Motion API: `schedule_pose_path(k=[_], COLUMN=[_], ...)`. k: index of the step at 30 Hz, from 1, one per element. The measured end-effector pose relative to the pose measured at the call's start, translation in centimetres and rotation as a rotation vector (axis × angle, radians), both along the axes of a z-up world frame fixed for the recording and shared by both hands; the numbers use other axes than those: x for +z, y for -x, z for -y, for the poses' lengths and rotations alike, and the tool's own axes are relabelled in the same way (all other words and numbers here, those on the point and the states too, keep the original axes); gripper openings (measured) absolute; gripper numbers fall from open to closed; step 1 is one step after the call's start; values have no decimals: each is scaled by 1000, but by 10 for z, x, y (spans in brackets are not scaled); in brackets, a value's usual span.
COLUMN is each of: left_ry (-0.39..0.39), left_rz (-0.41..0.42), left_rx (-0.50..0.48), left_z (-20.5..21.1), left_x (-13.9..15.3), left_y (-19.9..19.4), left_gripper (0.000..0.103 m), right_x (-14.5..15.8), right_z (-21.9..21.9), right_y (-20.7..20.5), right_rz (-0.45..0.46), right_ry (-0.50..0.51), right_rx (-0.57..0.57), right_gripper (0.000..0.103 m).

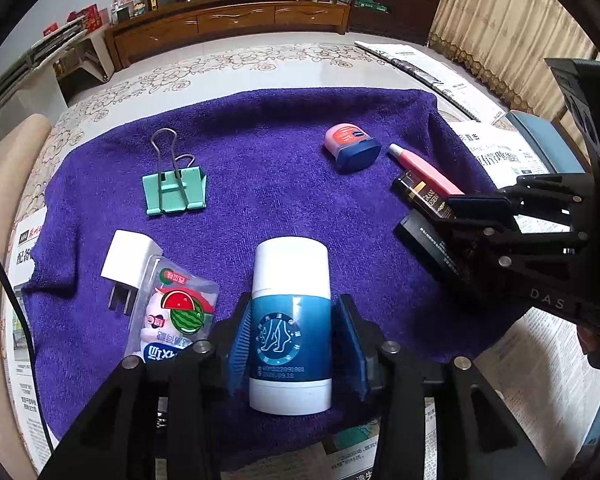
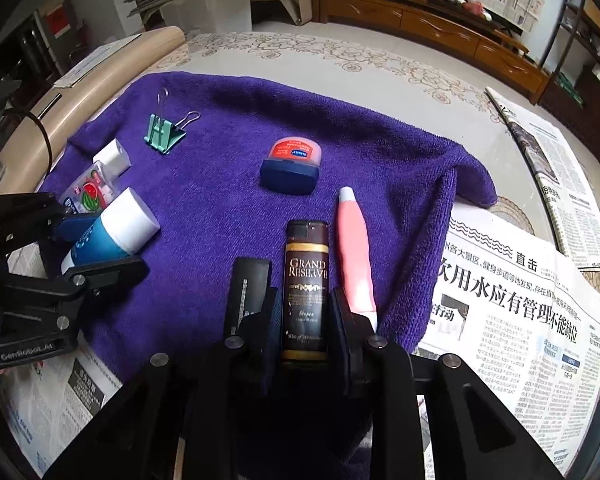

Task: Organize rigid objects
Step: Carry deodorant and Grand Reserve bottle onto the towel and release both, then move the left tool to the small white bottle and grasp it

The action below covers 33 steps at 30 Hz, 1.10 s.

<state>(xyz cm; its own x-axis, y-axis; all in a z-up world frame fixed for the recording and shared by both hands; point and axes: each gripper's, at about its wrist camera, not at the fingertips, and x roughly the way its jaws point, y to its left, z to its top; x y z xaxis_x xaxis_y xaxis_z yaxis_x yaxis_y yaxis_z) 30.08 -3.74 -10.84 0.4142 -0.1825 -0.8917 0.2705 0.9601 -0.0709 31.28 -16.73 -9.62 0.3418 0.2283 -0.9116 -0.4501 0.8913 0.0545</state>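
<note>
Now | left gripper (image 1: 291,344) fingers clamp white-blue tube (image 1: 290,320) | right gripper (image 2: 305,332) fingers clamp brown bottle (image 2: 306,292), label readable right view only

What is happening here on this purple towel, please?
A person holds two grippers over a purple towel. The left gripper sits around a white and blue stick container. The right gripper sits around a brown Grand Reserve lighter, between a black box and a pink tube. A green binder clip and a small jar lie untouched.

pink tube (image 2: 354,256) base hidden behind pad, black box (image 1: 428,248) partly covered
</note>
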Motion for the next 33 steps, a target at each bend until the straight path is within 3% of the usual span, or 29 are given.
schedule_pose_path(k=[6, 9, 10, 12, 14, 15, 21, 27, 33], left_ry=[17, 32, 45, 61, 82, 96, 101, 131, 122], left_rz=[-7, 12, 28, 43, 58, 71, 92, 38, 44], left_rx=[-10, -7, -2, 4, 16, 18, -11, -44, -123], left_z=[0, -3, -5, -7, -9, -9, 1, 6, 19], left_x=[1, 8, 14, 23, 34, 41, 54, 36, 14], left_y=[3, 10, 15, 23, 34, 44, 93, 142, 181], left_gripper=[51, 68, 78, 83, 97, 101, 103, 103, 102], right_x=[6, 17, 23, 34, 44, 47, 78, 100, 99], right_z=[5, 10, 13, 18, 21, 22, 30, 37, 53], right_y=[12, 21, 27, 37, 48, 54, 94, 140, 169], right_rz=[1, 17, 25, 42, 55, 59, 80, 119, 112], right_ry=[4, -17, -32, -66, -65, -63, -84, -106, -158], right_rx=[24, 10, 3, -15, -60, -84, -198, -268, -349], right_gripper=[33, 45, 58, 71, 100, 103, 103, 103, 103])
